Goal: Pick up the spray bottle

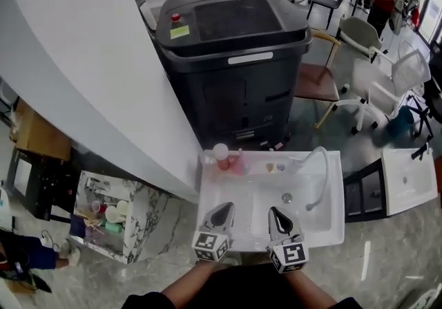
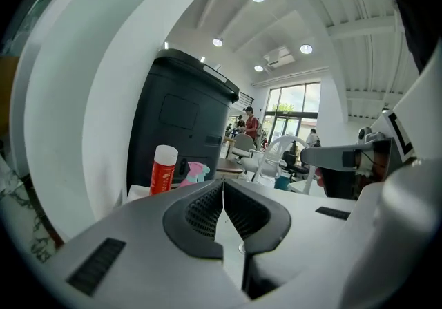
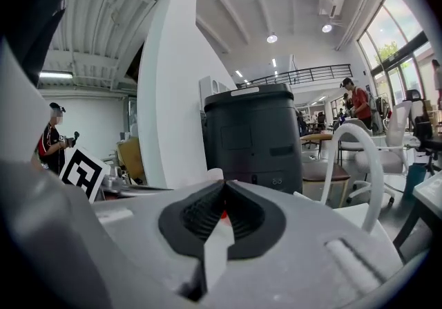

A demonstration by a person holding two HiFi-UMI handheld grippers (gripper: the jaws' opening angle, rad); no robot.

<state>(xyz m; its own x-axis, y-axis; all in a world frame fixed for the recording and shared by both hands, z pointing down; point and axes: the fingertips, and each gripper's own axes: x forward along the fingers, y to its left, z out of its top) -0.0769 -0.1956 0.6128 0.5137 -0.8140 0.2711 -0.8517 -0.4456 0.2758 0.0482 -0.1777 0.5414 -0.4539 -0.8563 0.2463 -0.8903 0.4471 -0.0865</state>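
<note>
One pink spray bottle (image 1: pixel 239 162) stands on the back ledge of the white sink (image 1: pixel 331 231), just below the middle of the head view. Just left of it is one red bottle (image 1: pixel 222 156) with a white cap. Whether the two touch cannot be told. In the left gripper view only the top of the spray bottle (image 2: pixel 195 171) shows, left of centre. Its lower part is hidden behind the gripper's body, and the red bottle (image 2: pixel 164 169) is cut off the same way.

Two small things lie on the ledge right of the spray bottle, too small to make out. One curved white faucet (image 1: pixel 319 169) rises at the sink's right.

Two grippers hang side by side over the sink's near edge at lower centre. The left gripper (image 1: pixel 224 209) has its jaws clenched on nothing, and so does the right gripper (image 1: pixel 275 212). One large dark machine (image 1: pixel 235 59) fills the frame's upper middle behind the sink.
</note>
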